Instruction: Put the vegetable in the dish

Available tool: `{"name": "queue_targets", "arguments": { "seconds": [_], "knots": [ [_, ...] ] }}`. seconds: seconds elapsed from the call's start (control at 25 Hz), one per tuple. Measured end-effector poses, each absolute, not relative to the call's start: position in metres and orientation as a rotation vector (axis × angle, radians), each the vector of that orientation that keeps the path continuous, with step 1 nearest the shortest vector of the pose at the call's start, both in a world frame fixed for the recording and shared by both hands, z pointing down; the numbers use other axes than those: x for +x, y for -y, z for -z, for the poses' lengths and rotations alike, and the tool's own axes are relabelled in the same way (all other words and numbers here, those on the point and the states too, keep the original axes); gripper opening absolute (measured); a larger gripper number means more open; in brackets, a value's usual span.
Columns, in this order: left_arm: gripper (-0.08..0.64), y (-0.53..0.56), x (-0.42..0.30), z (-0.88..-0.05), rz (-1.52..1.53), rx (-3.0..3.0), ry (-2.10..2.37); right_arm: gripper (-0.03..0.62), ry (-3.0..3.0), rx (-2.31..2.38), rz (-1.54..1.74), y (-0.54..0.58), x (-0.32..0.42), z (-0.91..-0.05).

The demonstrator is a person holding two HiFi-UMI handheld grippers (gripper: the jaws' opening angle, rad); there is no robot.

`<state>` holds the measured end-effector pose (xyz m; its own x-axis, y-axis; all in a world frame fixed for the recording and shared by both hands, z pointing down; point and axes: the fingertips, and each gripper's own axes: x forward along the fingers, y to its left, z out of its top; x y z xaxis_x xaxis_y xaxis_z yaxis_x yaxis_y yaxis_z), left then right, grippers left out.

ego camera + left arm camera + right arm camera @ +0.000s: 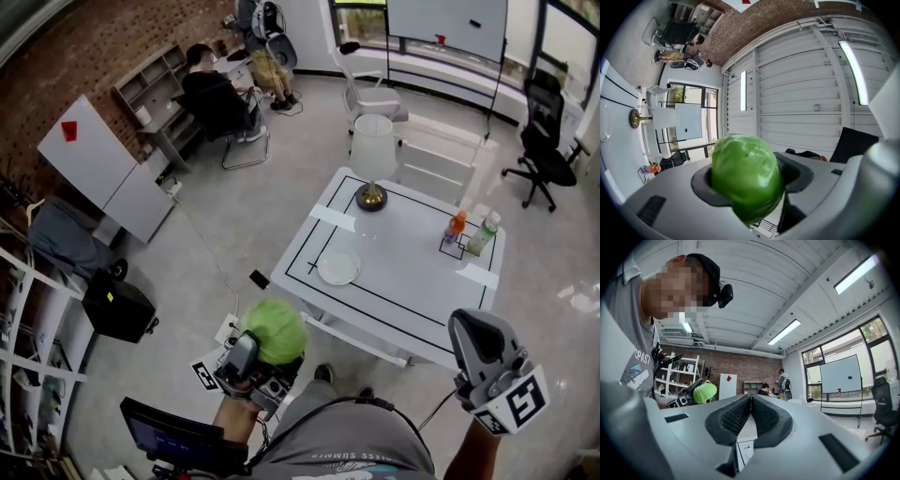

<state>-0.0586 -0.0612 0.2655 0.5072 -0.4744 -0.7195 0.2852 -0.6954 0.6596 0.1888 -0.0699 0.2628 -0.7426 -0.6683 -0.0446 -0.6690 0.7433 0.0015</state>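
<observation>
Vegetable [274, 330], round and pale green like a small cabbage, sits at lower centre-left of the head view, clasped in the left gripper [260, 352]. It is off the table [412, 291], over the floor, just in front of the person's body. The left gripper view shows the grasp best: the dark pads press on either side of the green ball, which bulges out beyond them and fills the middle of that frame. It looks nearly round, only a little longer along the jaws, so its heading should matter little when it is set down.

The dish [338, 267], a small white plate, lies up and to the right of the vegetable in the head view, near the table's closest left corner and inside the black taped outline. It looks empty. The left gripper is plainly nearer to it than the right, so the coming move is probably a carry up and to the right over the table edge. Further back stand a lamp [371, 159] and, to the right, two bottles [469, 232], both well apart from the dish.

At lower right, the right gripper [472, 330] hangs beside the table. Its own view shows the pads pressed together with nothing between them, which the head view cannot show. That view also catches the vegetable at middle left, but no dish.
</observation>
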Motion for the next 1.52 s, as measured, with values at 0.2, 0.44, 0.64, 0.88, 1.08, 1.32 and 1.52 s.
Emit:
{"name": "queue_targets", "arguments": {
  "seconds": [0.2,0.44,0.64,0.88,1.08,1.32,1.52],
  "knots": [
    [0.276,0.105,-0.067,-0.281,1.23,1.955,0.143,0.008,-2.89,-1.175,-0.016,0.102,0.18,-0.271],
    [0.276,0.157,-0.077,-0.282,1.183,1.953,0.07,0.008,-2.902,-1.268,-0.028,0.133,0.156,-0.266],
    [0.276,0.191,-0.089,-0.292,1.12,1.952,0.022,0.008,-2.859,-1.309,-0.017,0.156,0.126,-0.261],
    [0.276,0.221,-0.085,-0.305,1.028,1.976,0.008,0.008,-2.849,-1.412,0.063,0.168,0.121,-0.278],
    [0.276,0.246,-0.078,-0.326,0.971,2.017,0.063,0.008,-2.825,-1.422,0.142,0.187,0.117,-0.281],
    [0.276,0.272,-0.065,-0.359,0.928,1.987,0.112,0.008,-2.872,-1.403,0.148,0.197,0.123,-0.297],
    [0.276,0.284,-0.051,-0.382,0.892,1.932,0.131,0.008,-2.904,-1.429,0.163,0.201,0.136,-0.311]
  ]
}}
